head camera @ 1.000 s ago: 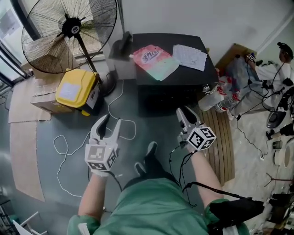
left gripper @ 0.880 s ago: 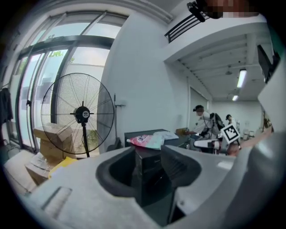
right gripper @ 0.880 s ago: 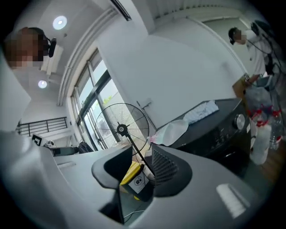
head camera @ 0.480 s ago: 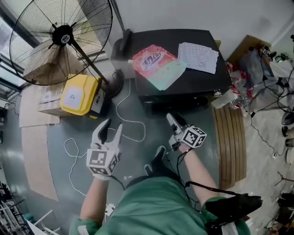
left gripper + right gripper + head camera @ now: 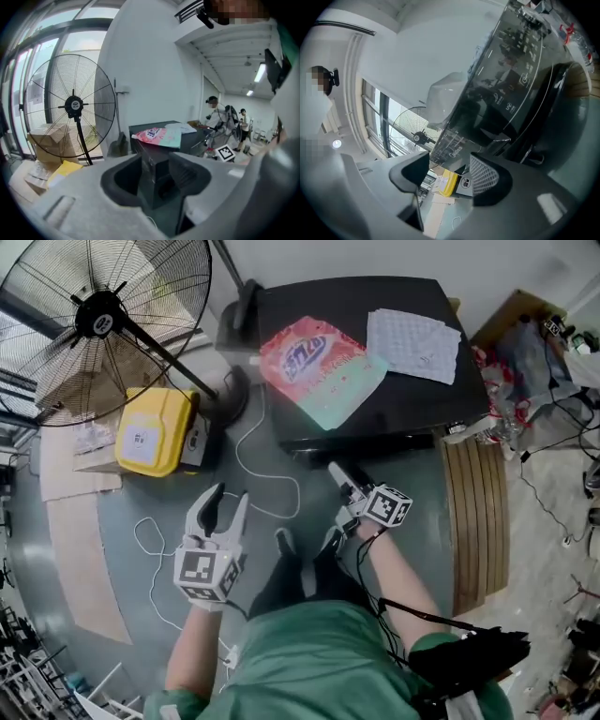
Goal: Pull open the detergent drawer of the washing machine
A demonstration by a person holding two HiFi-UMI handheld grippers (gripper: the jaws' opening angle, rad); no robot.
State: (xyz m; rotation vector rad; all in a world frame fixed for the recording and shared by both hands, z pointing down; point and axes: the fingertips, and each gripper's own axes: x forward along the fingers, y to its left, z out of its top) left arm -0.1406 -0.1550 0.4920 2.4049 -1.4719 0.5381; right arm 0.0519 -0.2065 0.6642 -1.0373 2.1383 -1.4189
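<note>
The black washing machine (image 5: 394, 409) stands against the wall, seen from above in the head view. My right gripper (image 5: 335, 472) is rolled on its side, close to the machine's upper front left corner. Its jaws are opening, with nothing between them. In the right gripper view the glossy control panel (image 5: 511, 93) runs tilted, and the logo-marked drawer front (image 5: 452, 149) lies flush just beyond my right gripper (image 5: 447, 176). My left gripper (image 5: 217, 509) hangs open over the floor left of the machine; from the left gripper view (image 5: 154, 180) it faces the machine's corner (image 5: 154, 164).
A pink-green detergent bag (image 5: 314, 362) and a paper sheet (image 5: 412, 334) lie on the machine's top. A large floor fan (image 5: 98, 310), a yellow case (image 5: 150, 427) and a white cable (image 5: 253, 474) are on the left. A wooden pallet (image 5: 478, 512) lies on the right.
My right gripper has dropped toward the machine's front, rolled onto its side, and its jaws have parted from shut. My left gripper has moved forward and a little lower, still open.
</note>
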